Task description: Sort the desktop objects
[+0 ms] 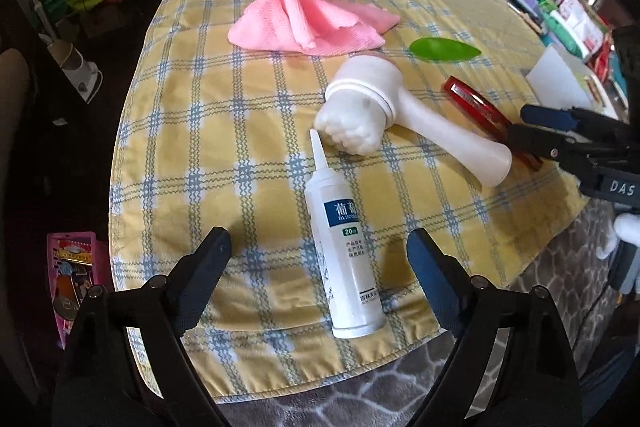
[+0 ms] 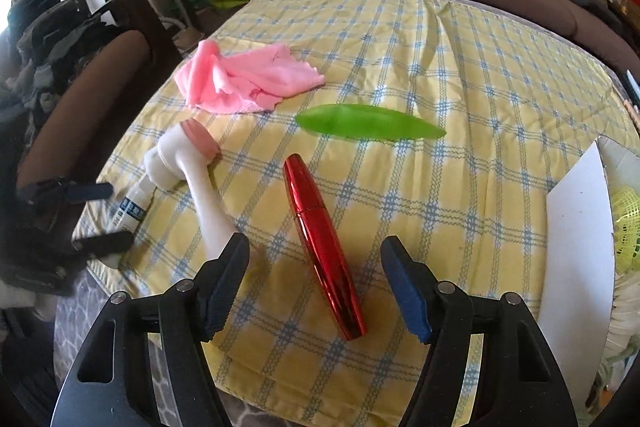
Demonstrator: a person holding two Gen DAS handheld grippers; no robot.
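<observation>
Down on the left wrist view, the left gripper (image 1: 320, 259) holds its fingers wide apart, either side of a white squeeze bottle (image 1: 346, 251) lying on the plaid-covered tabletop (image 1: 180, 155). Its nozzle touches a white facial brush (image 1: 384, 107), with a pink cloth (image 1: 304, 19) and green leaf (image 1: 442, 49) farther off.

From the right wrist view, the right gripper (image 2: 314, 269) is likewise spread open, straddling a red tube (image 2: 320, 243) without touching it. White cardboard (image 2: 580, 227) lies at the right.
</observation>
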